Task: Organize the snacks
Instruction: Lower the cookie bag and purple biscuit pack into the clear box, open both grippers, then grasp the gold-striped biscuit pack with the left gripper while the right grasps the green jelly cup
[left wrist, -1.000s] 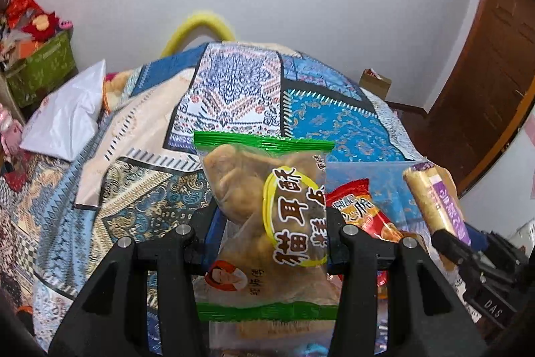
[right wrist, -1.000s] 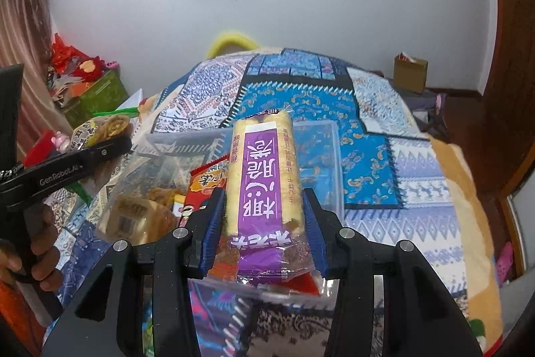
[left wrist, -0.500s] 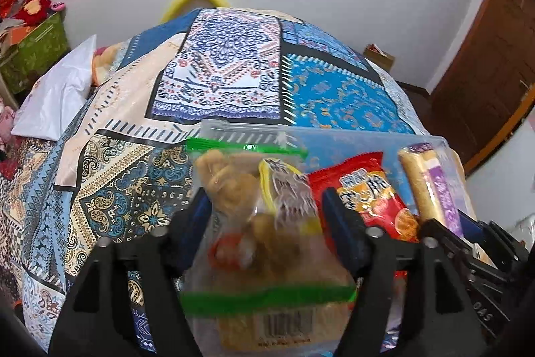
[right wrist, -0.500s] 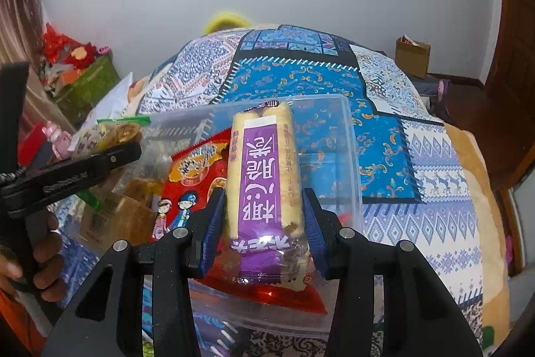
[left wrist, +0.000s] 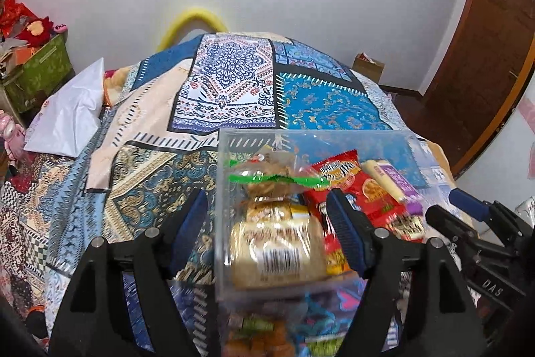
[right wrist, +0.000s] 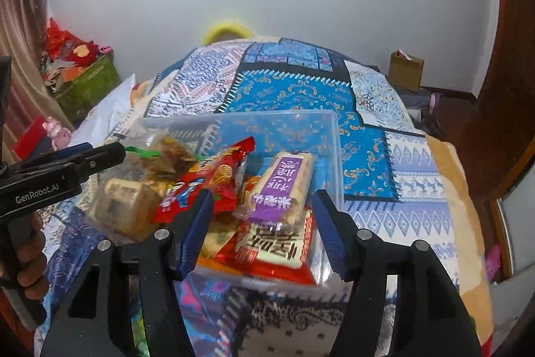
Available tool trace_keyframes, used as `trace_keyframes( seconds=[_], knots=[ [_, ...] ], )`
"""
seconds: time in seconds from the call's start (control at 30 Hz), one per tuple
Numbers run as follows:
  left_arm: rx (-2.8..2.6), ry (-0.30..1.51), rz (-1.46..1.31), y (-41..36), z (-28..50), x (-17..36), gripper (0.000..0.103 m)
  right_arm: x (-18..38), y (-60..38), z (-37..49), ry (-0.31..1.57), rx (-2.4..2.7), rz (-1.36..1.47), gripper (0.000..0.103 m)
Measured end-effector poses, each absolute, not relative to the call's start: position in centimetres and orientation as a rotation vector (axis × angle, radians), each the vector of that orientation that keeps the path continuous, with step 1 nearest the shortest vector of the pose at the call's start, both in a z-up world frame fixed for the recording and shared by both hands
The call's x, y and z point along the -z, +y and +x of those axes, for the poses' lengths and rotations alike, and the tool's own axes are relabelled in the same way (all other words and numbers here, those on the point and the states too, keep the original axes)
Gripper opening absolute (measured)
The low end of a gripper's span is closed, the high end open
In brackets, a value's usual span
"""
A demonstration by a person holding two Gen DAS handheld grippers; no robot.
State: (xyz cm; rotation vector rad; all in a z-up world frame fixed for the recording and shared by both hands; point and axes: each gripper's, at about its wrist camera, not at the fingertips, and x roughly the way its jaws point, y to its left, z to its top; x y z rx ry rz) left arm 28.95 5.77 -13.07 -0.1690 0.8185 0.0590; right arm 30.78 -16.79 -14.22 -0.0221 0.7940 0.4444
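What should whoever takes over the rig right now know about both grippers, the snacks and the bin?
Left gripper: open, empty, straddling the bin's near left wall.
Right gripper: open, empty, at the bin's near edge.
Clear plastic bin sits on the patterned bedspread.
Inside: green-sealed pastry bag on the left, red snack pack in the middle, purple-label bar on the right over another red pack.
Done: both carried snacks dropped.
Left: back out; other packets below the bin look unsorted.
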Motion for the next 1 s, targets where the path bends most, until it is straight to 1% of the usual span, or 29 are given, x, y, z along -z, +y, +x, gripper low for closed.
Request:
trace_keyframes(
  seconds=[0.17,0.43,0.8,1.0],
  knots=[
    [-0.037,0.832,-0.154,5.5,25.6,12.9,0.074,13.2,-17.0,28.3,0.776,-0.473,-0.022,0.058],
    [0.004,0.898,-0.139,4.2,20.2,15.1,0.074,13.3,-17.0,23.7,0.778,-0.507,-0.04,0.058],
    [0.04,0.978,-0.124,3.8,13.5,17.5,0.074,17.1,-15.6,17.8,0.904,-0.59,0.001,0.058],
    [0.039,0.996,-0.156,4.1,11.4,18.2,0.074,20.2,-13.6,16.1,0.987,-0.594,-0.055,0.058]
  ],
)
